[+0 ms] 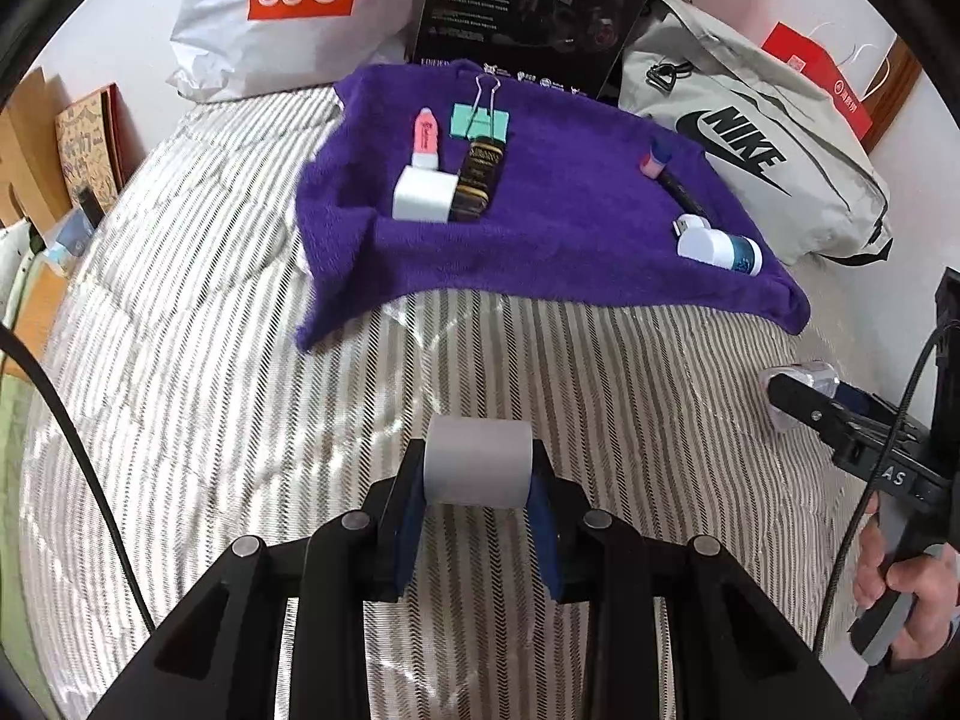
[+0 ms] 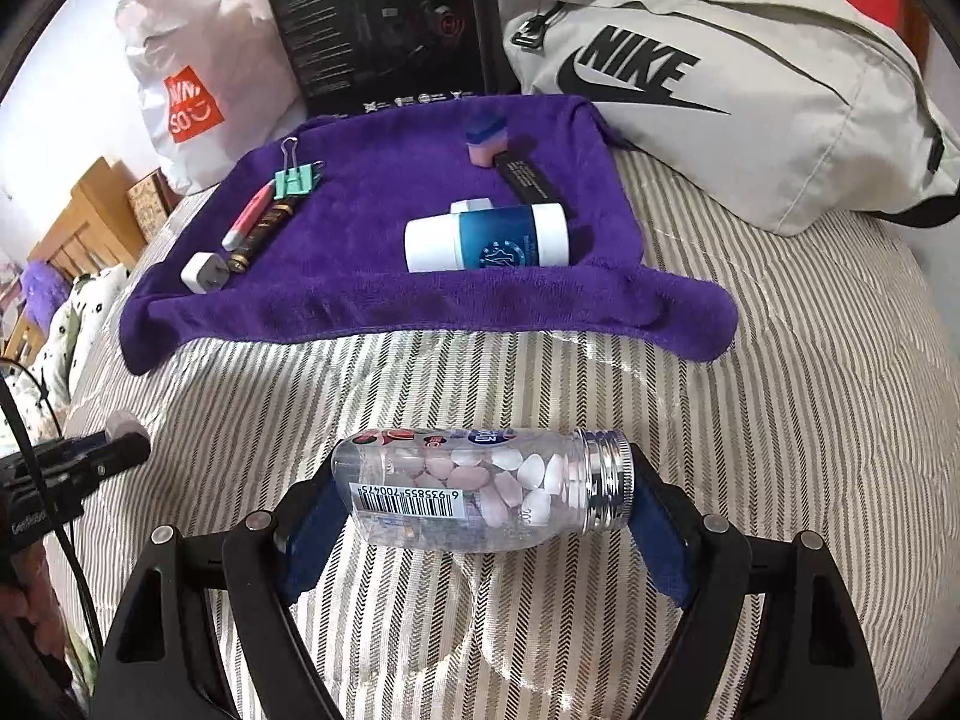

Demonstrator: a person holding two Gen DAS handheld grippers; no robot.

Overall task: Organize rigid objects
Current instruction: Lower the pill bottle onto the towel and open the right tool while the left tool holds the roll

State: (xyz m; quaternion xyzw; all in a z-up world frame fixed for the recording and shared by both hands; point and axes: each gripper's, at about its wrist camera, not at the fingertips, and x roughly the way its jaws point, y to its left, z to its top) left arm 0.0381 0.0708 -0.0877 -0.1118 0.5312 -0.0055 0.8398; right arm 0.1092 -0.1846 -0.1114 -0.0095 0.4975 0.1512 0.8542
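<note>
Purple towel (image 1: 540,228) awaits both loads: left hand-held gripper (image 1: 477,471) clamps a grey roll (image 1: 477,468), right hand-held gripper (image 2: 480,498) a pill bottle (image 2: 480,489); next, placing each near the towel's front edge.

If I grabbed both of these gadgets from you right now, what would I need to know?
Left tool: shut on a grey roll, above the striped quilt.
Right tool: shut on a clear pill bottle, held sideways.
Already on the purple towel: two groups, one with the charger, the other with the white-and-blue bottle.
Left: set the roll and the pill bottle on the towel, probably alongside those groups.
</note>
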